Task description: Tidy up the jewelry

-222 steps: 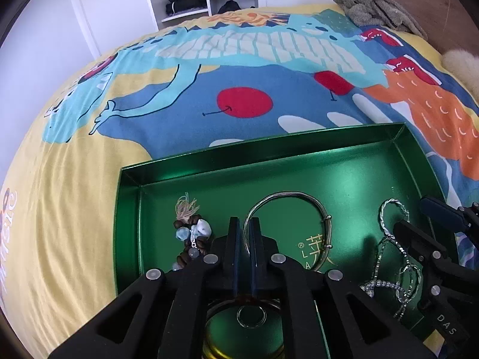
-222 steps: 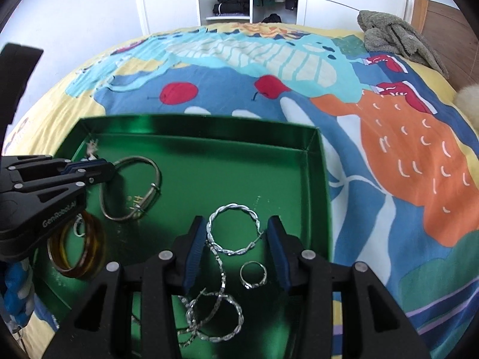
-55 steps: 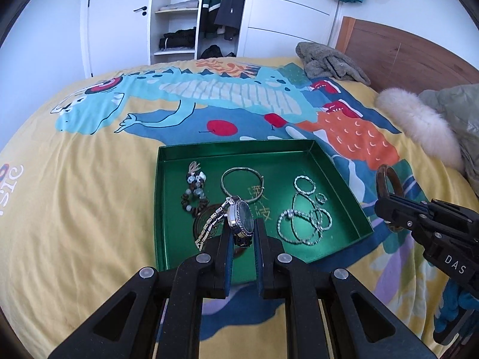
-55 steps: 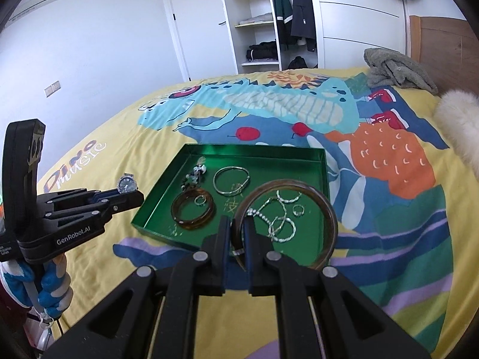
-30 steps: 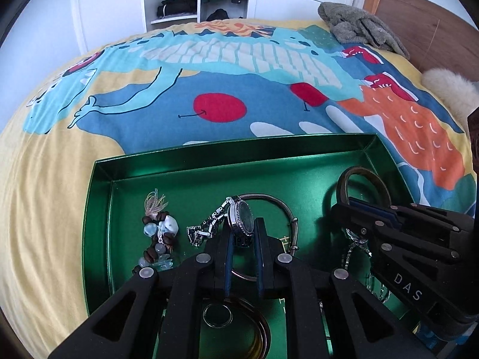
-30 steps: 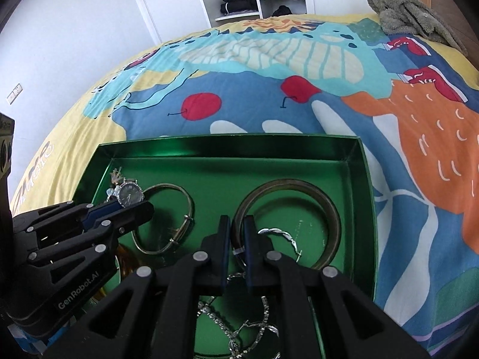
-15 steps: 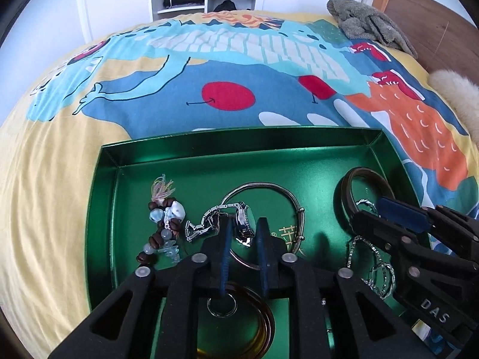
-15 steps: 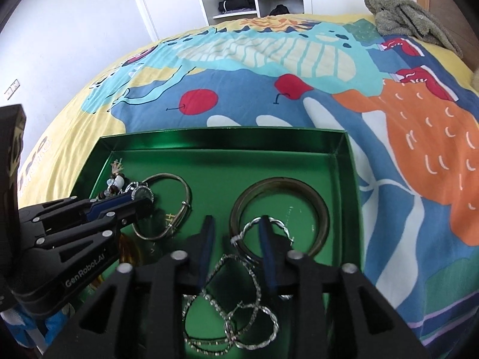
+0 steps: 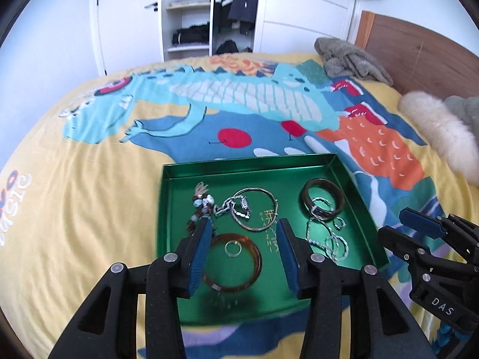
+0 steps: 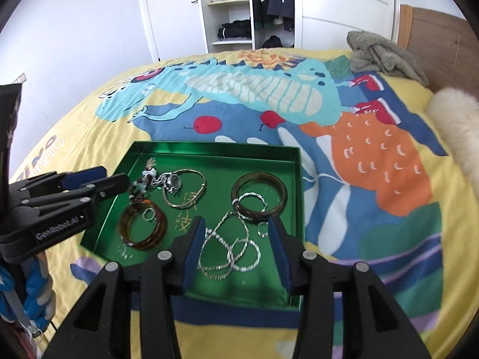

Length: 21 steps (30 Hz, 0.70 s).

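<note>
A green tray [image 9: 356, 206] [image 10: 293, 179] lies on the bed. It holds a silver watch [image 9: 241, 206] [image 10: 173, 183], a silver bangle [image 9: 263, 206] [image 10: 197, 191], a dark bangle [image 9: 335, 200] [image 10: 278, 191], an amber bangle [image 9: 251, 272] [image 10: 134, 239], a bead bracelet [image 9: 202, 206], silver chains [image 9: 329, 239] [image 10: 227, 251] and small rings. My left gripper [image 9: 242, 254] is open and empty above the tray's near side. My right gripper [image 10: 236, 248] is open and empty over the chains.
The tray sits on a colourful dinosaur bedspread [image 9: 209, 95]. A grey towel [image 9: 350, 59] and a white fluffy pillow [image 9: 440, 131] lie at the far right by the wooden headboard [image 9: 419, 59]. An open wardrobe [image 9: 209, 9] stands behind the bed.
Both grippers opened wide and pulled back and up from the tray. The watch and the dark bangle now lie loose in the tray.
</note>
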{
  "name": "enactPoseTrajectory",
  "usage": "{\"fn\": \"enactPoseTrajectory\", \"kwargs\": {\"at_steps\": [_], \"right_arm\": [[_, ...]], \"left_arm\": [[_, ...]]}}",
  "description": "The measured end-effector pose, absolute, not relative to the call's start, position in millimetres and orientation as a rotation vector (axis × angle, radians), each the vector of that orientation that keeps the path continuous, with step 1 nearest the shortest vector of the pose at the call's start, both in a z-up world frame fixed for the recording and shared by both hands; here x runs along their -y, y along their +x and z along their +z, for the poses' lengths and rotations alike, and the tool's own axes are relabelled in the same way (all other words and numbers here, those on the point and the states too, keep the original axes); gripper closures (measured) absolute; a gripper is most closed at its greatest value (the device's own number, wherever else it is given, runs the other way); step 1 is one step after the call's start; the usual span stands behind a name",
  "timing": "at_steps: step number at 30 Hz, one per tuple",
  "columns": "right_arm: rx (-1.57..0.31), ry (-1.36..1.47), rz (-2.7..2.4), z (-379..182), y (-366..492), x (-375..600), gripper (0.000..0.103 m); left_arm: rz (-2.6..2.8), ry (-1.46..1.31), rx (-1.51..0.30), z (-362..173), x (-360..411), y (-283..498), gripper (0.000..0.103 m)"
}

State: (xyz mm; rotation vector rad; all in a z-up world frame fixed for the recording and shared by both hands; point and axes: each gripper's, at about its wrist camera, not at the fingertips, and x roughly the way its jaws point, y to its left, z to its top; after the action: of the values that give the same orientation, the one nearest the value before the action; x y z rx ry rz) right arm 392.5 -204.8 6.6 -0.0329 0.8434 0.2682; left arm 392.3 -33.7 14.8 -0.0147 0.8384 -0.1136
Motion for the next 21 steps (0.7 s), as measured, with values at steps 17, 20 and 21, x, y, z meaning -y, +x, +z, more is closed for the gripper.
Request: {"fn": "enactPoseTrajectory", "kwargs": {"at_steps": [17, 20, 21], "right_arm": [[-0.675, -0.047, 0.35, 72, 185, 165, 0.05], [-0.651, -0.059, 0.349, 77, 152, 160, 0.05], [-0.644, -0.061, 0.348, 79, 142, 160, 0.049]], "left_arm": [[0.004, 0.0, -0.587, 85, -10, 168, 0.026], [0.012, 0.008, -0.551, 90, -14, 134, 0.021], [0.02, 0.009, -0.536, 92, -15, 121, 0.017]]}}
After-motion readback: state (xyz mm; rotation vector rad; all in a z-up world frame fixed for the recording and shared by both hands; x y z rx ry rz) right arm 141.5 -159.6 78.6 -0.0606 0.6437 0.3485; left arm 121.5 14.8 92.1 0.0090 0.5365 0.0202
